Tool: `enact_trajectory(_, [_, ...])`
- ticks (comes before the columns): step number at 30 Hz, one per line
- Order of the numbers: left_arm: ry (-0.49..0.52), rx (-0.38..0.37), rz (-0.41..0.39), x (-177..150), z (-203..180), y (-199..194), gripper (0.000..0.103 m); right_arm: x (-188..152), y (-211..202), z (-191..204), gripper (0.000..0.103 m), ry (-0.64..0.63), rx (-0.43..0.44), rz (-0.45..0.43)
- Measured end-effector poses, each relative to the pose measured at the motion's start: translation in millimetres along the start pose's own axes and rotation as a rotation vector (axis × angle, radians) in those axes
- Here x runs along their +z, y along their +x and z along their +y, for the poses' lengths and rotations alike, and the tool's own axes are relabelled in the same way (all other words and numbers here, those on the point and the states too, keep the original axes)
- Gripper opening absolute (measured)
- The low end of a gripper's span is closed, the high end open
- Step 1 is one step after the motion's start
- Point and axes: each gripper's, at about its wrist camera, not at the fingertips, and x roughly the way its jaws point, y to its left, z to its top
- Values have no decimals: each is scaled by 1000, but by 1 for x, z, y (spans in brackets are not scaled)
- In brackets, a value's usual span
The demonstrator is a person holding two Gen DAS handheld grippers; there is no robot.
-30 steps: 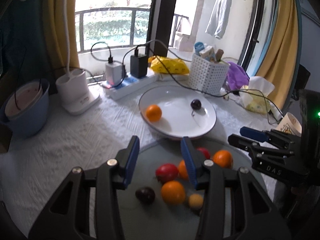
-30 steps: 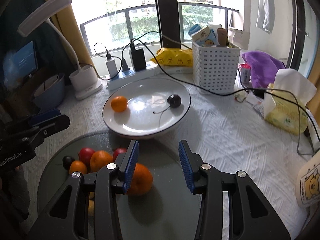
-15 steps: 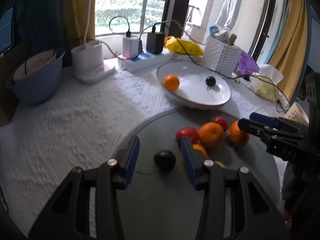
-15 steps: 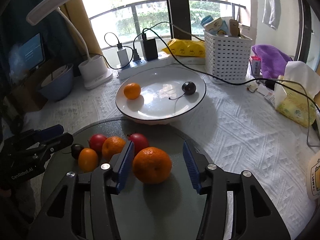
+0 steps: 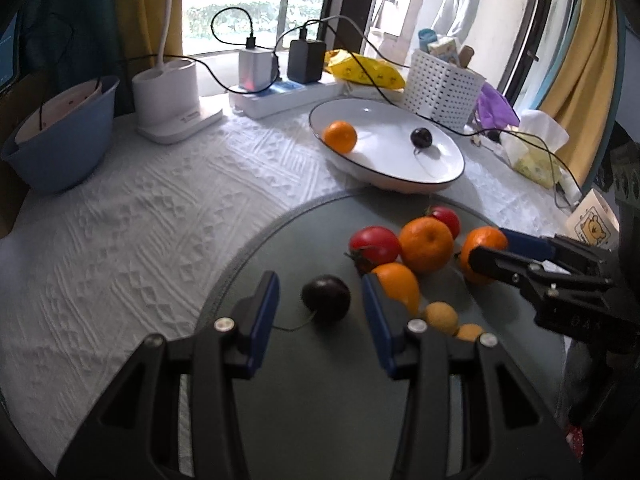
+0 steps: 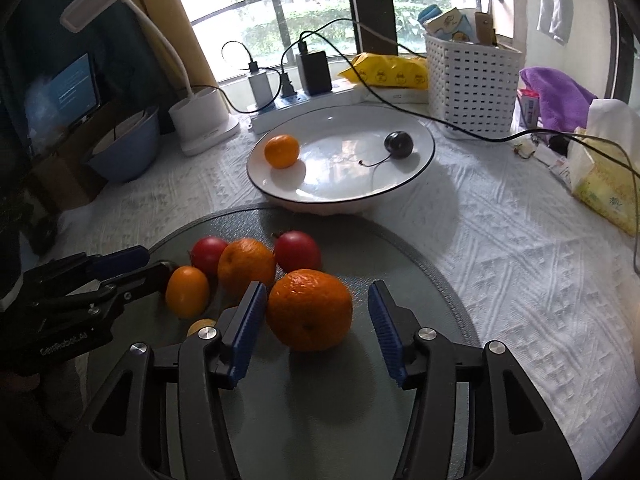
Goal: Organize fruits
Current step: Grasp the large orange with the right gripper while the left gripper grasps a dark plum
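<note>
The left gripper (image 5: 320, 312) has its 2 blue-padded fingers spread wide around a dark cherry (image 5: 326, 298), which sits between the pads without touching either; its thin stem trails toward the left pad. The right gripper (image 6: 314, 330) is also wide open, its fingers bracketing a large orange (image 6: 309, 309), with the left pad just beside the peel and the right pad apart from it. Both fruits rest on a round grey mat (image 6: 360, 420). Just beyond the cherry lies a tight cluster: 2 red tomatoes (image 5: 374, 245), another orange (image 5: 425, 243), a smaller orange fruit (image 5: 398, 284) just beside the left gripper's right finger, and 2 small yellowish fruits (image 5: 441, 317) near that finger. Farther out, a white plate (image 6: 416, 176) with a dark rim already holds 1 small orange (image 6: 281, 151) and 1 dark cherry with a long stem (image 6: 398, 144), so the plate appears to be the destination. Around it sit a white perforated basket (image 6: 472, 92), a power strip with chargers (image 5: 280, 92), a blue bowl (image 5: 60, 136), a lamp base (image 5: 172, 100) and a loose black cable (image 6: 480, 132) crossing over the plate's far edge. Likely risks: the round, smooth cherry could squirt out if the pads close off-centre; the left gripper's right finger may nudge the neighbouring fruit and set the cluster rolling; a carried fruit could snag the cable near the plate.
</note>
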Motion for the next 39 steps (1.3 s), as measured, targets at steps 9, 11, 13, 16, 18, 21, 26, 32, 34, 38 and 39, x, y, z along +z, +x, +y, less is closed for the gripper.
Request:
enact_trajectory(9, [42, -14, 37, -2, -6, 10, 28, -4, 6, 4, 53, -25, 23, 24])
enact_trajectory(11, [38, -19, 41, -1, -5, 10, 28, -5, 6, 5, 48, -28, 35, 26])
enact_trajectory(13, [36, -22, 43, -2, -4, 9, 28, -5, 6, 6, 48, -35, 34, 25])
enact_trajectory(16, [36, -23, 43, -2, -4, 9, 28, -5, 5, 5, 47, -35, 31, 23])
enact_trajectory(18, [34, -23, 41, -2, -3, 7, 28, -5, 4, 5, 47, -36, 23, 20])
enact_trajectory(21, [30, -23, 32, 0, -2, 4, 28, -4, 1, 2, 47, -34, 20, 11])
enact_trajectory(26, [34, -21, 20, 4, -2, 0, 28, -1, -6, -3, 47, -26, 15, -8])
enact_trajectory(32, [42, -23, 2, 11, -5, -5, 28, 3, -12, -9, 47, -19, 14, -28])
enact_trajectory(34, [47, -26, -3, 14, -6, -5, 28, 6, -13, -10, 47, -18, 12, -35])
enact_trajectory(38, [59, -43, -22, 21, -10, -8, 28, 11, -16, -14, 47, -16, 9, -51])
enact_trajectory(39, [64, -49, -29, 24, -11, -9, 28, 13, -16, -15, 47, -19, 6, -54])
